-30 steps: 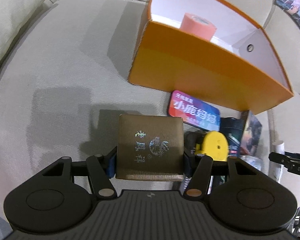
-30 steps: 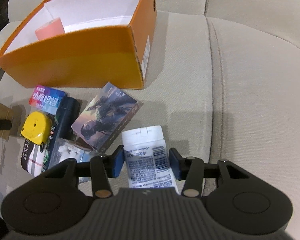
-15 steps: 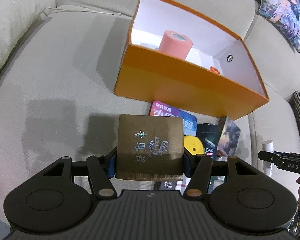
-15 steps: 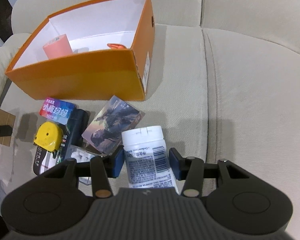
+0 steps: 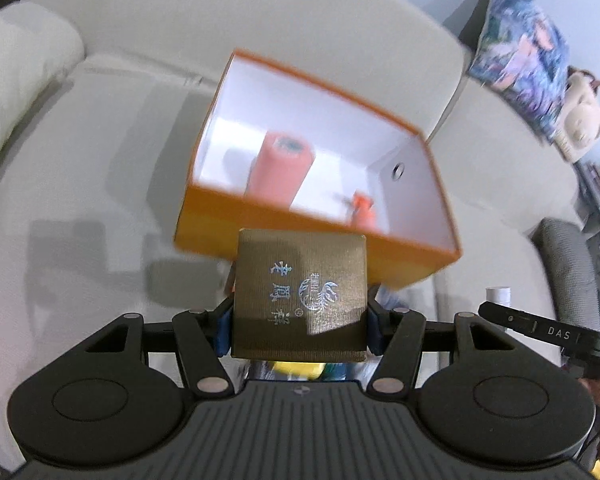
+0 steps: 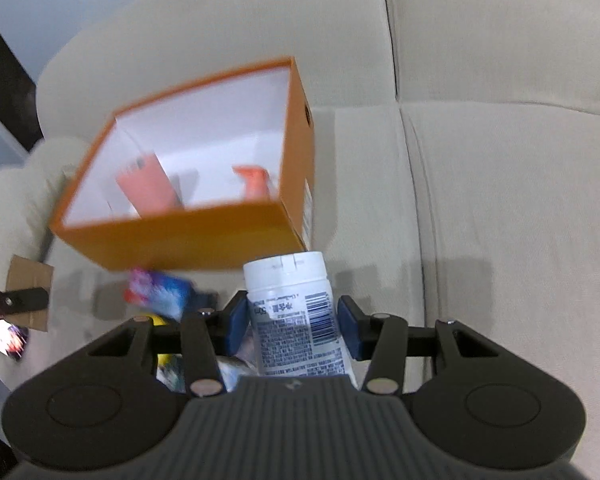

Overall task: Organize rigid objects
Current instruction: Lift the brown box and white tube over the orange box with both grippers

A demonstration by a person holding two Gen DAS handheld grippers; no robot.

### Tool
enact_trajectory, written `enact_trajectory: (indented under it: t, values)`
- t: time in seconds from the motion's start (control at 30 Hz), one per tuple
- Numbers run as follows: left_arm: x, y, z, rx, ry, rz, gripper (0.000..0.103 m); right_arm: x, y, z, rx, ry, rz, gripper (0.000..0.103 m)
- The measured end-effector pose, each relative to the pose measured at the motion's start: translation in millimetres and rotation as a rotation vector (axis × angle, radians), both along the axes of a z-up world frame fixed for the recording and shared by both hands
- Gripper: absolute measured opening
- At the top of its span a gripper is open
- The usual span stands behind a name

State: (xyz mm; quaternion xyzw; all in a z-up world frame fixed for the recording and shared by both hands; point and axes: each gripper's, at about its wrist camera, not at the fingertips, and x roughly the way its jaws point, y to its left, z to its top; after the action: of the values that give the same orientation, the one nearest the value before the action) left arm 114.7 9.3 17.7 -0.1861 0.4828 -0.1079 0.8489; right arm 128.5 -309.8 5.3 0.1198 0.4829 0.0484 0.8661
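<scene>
In the left wrist view the left gripper [image 5: 299, 322] sat low in the frame, its blue-padded fingers [image 5: 221, 330] pinching a square brown box [image 5: 300, 294] with silver characters and a rooster emblem on its upper face. The box was clear of the sofa cushion [image 5: 80, 248], overlapping the near wall of the orange box [image 5: 340, 248] at frame centre. That open orange box had a white inside and held a pink roll [image 5: 280, 168] standing near its left half and a small orange item [image 5: 362, 210] toward its right. At the right edge the other gripper's black arm marked DAS showed, with a white cap beside it.

In the right wrist view the right gripper [image 6: 292, 330] held a white bottle [image 6: 296, 312] with a barcode label, the fingers [image 6: 348, 332] closed against its sides, cap pointing up the frame toward the orange box's near right corner. Below the orange box, at lower left, lay a blurred colourful packet [image 6: 158, 292] and something yellow partly hidden behind the gripper. The brown box appeared at the far left edge.
</scene>
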Motion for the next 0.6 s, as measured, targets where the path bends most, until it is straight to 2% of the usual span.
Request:
enact_trajectory:
  t: [0.2, 0.33, 0.43, 0.6]
  values:
    - [30, -1, 32, -0.021, -0.087, 0.049, 0.069, 24, 8, 45, 0.104, -0.118, -0.032, 0.050]
    - [59, -10, 47, 0.015, -0.147, 0.093, 0.069, 50, 25, 67, 0.162, -0.183, -0.036, 0.050]
    - [82, -19, 47, 0.008, -0.170, 0.101, 0.069, 72, 42, 68, 0.178, -0.201, -0.027, 0.050]
    - [105, -31, 27, 0.005, -0.162, 0.084, 0.069, 108, 60, 39, 0.193, -0.172, -0.029, 0.050]
